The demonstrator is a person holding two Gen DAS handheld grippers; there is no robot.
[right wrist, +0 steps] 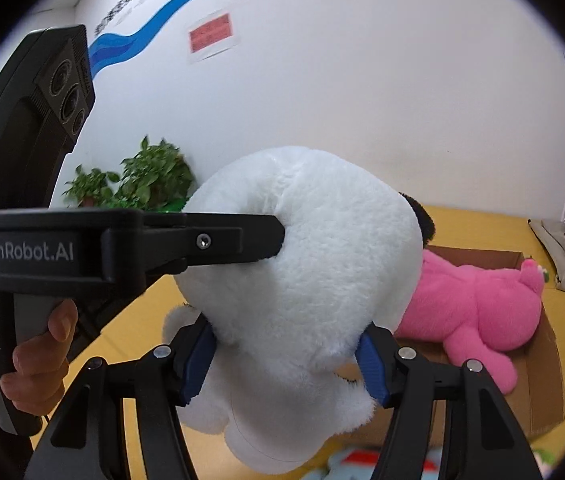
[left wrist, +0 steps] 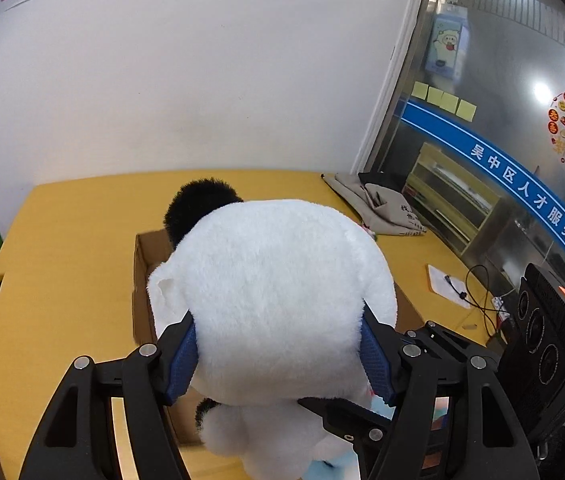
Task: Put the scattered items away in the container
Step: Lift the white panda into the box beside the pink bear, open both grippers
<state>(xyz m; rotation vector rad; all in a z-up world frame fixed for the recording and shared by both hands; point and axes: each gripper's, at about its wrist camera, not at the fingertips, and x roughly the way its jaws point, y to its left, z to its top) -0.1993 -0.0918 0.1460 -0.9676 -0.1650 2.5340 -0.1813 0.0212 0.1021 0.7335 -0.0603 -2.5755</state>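
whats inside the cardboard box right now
A pink plush toy lies inside the cardboard box. The white plush toy, held by both grippers, covers the box's near part, so anything there is hidden.

- White plush toy (left wrist: 278, 296) with a black ear (left wrist: 198, 208), fluffy, held up above the desk over the cardboard box (right wrist: 538, 364).
- Cardboard box, brown, open-topped, resting on the yellow desk.
- Pink plush toy (right wrist: 478, 308) lies on its side inside the box.
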